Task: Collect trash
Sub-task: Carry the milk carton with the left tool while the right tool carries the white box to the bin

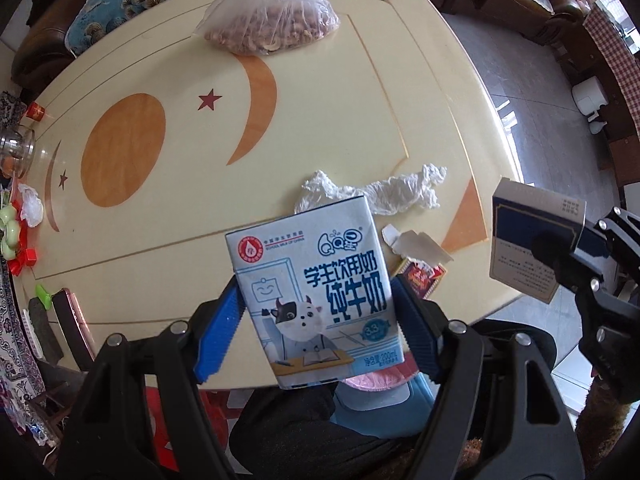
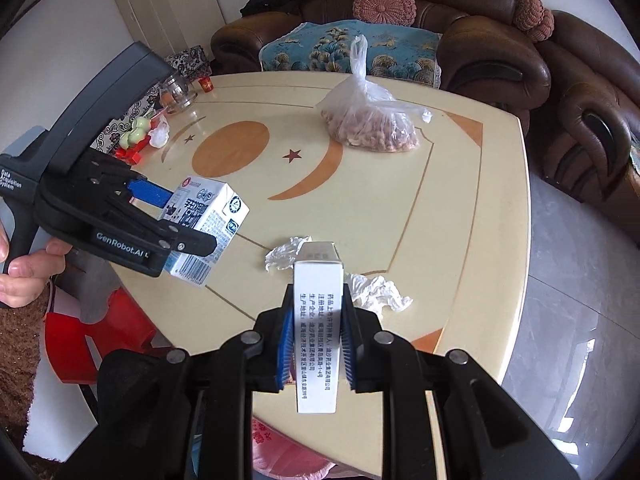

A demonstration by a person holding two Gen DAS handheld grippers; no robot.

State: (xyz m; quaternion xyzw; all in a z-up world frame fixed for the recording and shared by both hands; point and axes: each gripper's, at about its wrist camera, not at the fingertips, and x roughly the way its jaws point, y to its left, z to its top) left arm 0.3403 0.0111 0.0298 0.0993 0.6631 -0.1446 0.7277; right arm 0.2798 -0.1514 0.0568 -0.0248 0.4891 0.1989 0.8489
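Looking down, the left tool [image 1: 320, 320] grips a milk carton [image 1: 312, 304] reading "200mL" above the counter [image 1: 320, 120], over crumpled plastic [image 1: 380, 190] and a nut bag [image 1: 276, 26]. Angled downward, the right tool [image 2: 316, 344] clamps a white box [image 2: 318, 328]; "GenRobot.AI" marks the other tool.

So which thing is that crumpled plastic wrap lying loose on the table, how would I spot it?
Start at the cream table with its orange oval and crescent inlays. Near the front edge, ahead of the two held cartons, lies the crumpled plastic wrap. Unlike the tied bag of peanuts at the far side, it is flat, empty, whitish and wrinkled.
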